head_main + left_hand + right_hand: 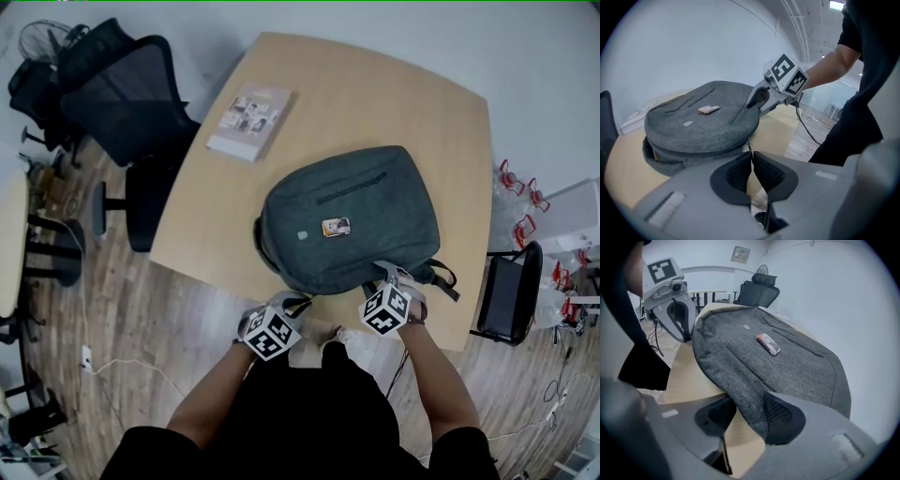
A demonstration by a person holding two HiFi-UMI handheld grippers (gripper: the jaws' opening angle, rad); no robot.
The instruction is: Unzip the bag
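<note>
The left gripper (751, 157) has its jaws pinched together on the thin zipper pull (749, 146), which runs straight ahead from their tips to the side seam of the bag (352, 220). The bag lies flat just beyond both grippers, and no opening shows along that seam, so the unzipping seems barely begun, with the whole run left. The right gripper (745, 411) is clamped on the bag's near fabric edge, probably to steady it. The zipper track is hard to make out, and the bag's far side is hidden.
</note>
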